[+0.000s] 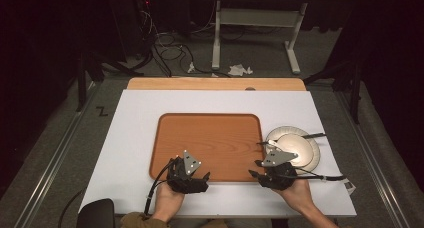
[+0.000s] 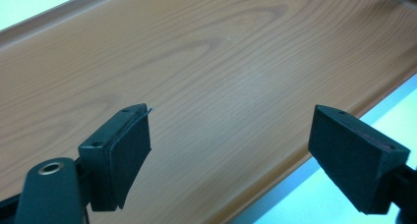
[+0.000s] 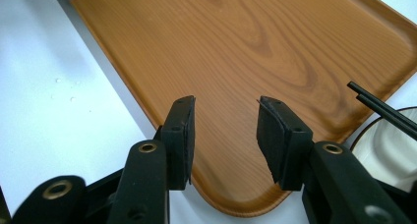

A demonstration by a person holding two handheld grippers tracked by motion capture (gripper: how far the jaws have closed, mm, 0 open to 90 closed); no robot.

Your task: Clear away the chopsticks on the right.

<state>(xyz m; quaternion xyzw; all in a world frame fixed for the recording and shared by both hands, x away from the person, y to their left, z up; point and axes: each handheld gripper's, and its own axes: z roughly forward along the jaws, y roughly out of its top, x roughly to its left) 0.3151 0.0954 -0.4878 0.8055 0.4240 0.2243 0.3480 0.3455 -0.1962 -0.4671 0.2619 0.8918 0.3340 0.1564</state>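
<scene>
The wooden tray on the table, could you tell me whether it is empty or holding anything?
Empty. The wooden tray shows bare wood grain in all three views; the plates and chopsticks lie beside it on the white table.

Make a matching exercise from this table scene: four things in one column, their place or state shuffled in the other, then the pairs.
1. brown wood-grain tray
2. stacked pale round plates
3. thin black chopsticks
4. left gripper

A. lying across the plates
B. jaws open over the tray's near edge
C. middle of the white board, nothing on it
D. right of the tray

Pairs: 1-C, 2-D, 3-A, 4-B
</scene>
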